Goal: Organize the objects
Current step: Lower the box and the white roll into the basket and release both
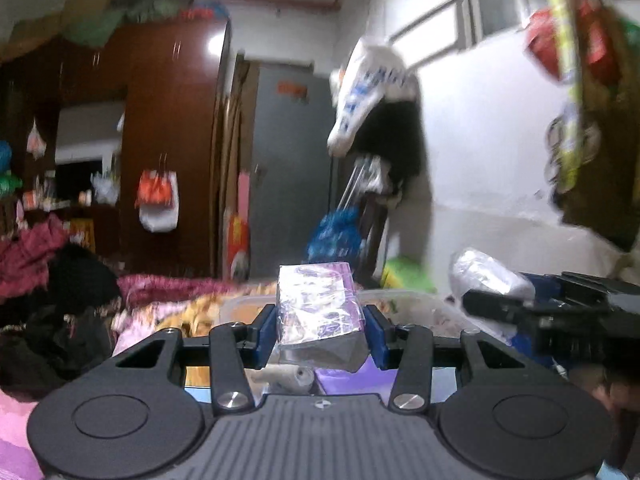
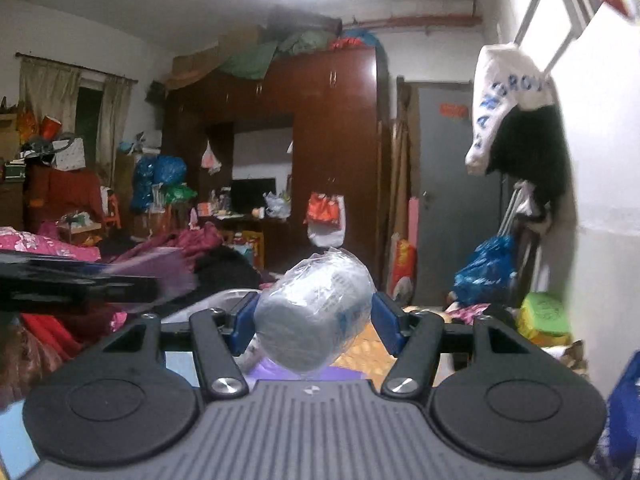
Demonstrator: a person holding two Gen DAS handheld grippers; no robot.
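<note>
In the left wrist view my left gripper (image 1: 320, 330) is shut on a purple and white plastic-wrapped packet (image 1: 320, 306), its blue pads pressing both sides, held up in the air. My right gripper (image 2: 314, 318) is shut on a grey roll wrapped in clear plastic (image 2: 316, 312), also lifted. The grey roll (image 1: 486, 272) and the right gripper (image 1: 560, 312) appear at the right of the left wrist view. The left gripper (image 2: 80, 284) with its purple packet (image 2: 160, 266) shows blurred at the left of the right wrist view.
A clear plastic bin (image 1: 404, 300) sits just beyond the left gripper, on a bed piled with blankets and clothes (image 1: 56, 280). A dark wooden wardrobe (image 2: 332, 152), a grey door (image 2: 448, 184), hanging bags and a blue bag (image 2: 486, 272) fill the room behind.
</note>
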